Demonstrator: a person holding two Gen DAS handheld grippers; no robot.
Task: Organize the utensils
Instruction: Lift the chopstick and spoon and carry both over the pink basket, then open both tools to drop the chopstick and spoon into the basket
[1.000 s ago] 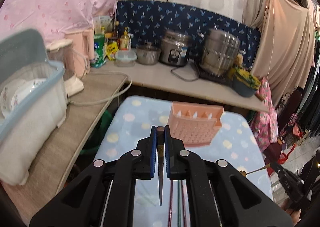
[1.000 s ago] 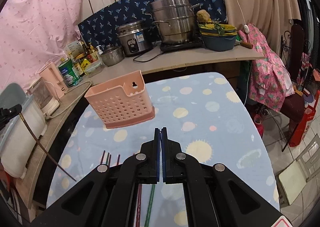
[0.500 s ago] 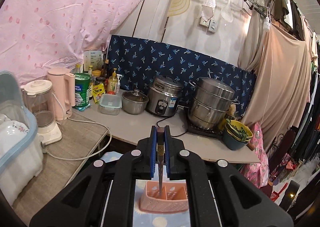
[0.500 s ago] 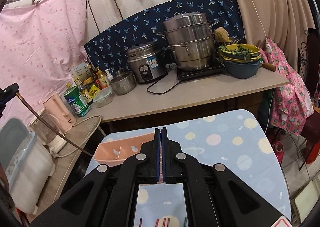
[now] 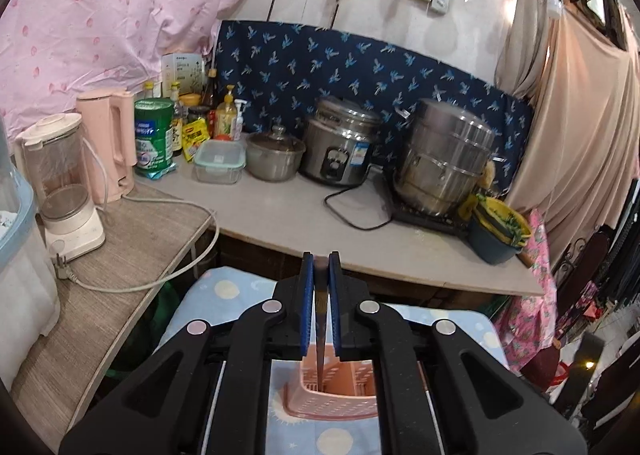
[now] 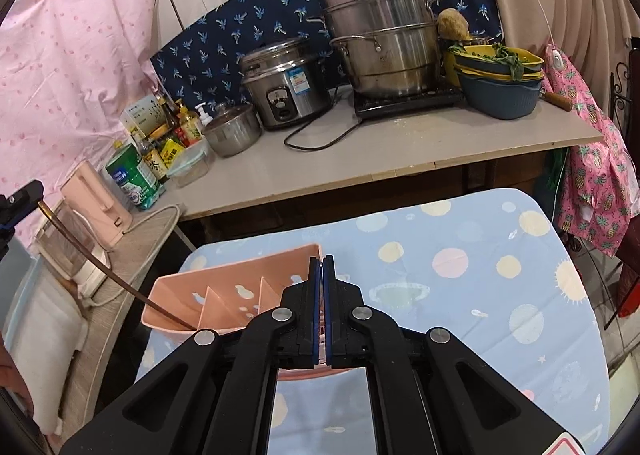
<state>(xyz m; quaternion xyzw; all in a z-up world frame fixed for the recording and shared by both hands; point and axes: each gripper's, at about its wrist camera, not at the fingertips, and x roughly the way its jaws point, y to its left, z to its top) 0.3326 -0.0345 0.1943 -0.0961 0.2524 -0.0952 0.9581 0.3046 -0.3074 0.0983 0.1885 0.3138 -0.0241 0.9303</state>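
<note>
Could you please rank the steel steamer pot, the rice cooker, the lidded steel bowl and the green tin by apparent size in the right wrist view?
1. Steel steamer pot, clearly largest.
2. Rice cooker.
3 and 4. Lidded steel bowl and green tin look about alike; the tin stands nearer the camera, so I would not rank them.
</note>
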